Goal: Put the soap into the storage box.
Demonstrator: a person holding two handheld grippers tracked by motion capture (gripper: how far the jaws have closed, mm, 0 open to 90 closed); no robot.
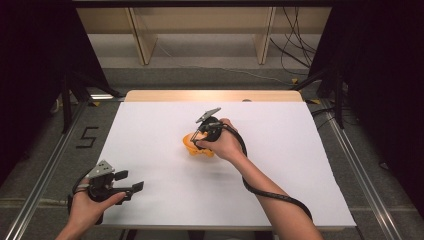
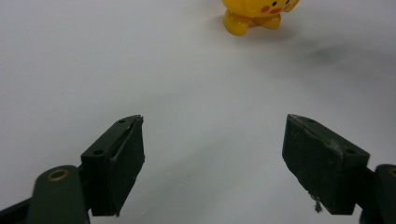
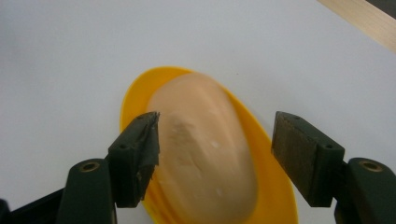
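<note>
Resting near the table's [image 1: 150, 125] front left corner, the left gripper [image 1: 131, 182] gapes wide and empty. Farther in, mid-table, the right gripper [image 1: 195, 139] hangs over the yellow toy [image 1: 192, 145], jaws wide, straddling without pressing.

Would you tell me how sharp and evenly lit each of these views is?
High view: white table bright, surroundings dark. Left gripper view: yellow toy fairly sharp, casting a soft shadow, jaws dim. Right gripper view: the toy is close and blurred; the right gripper straddles it.
</note>
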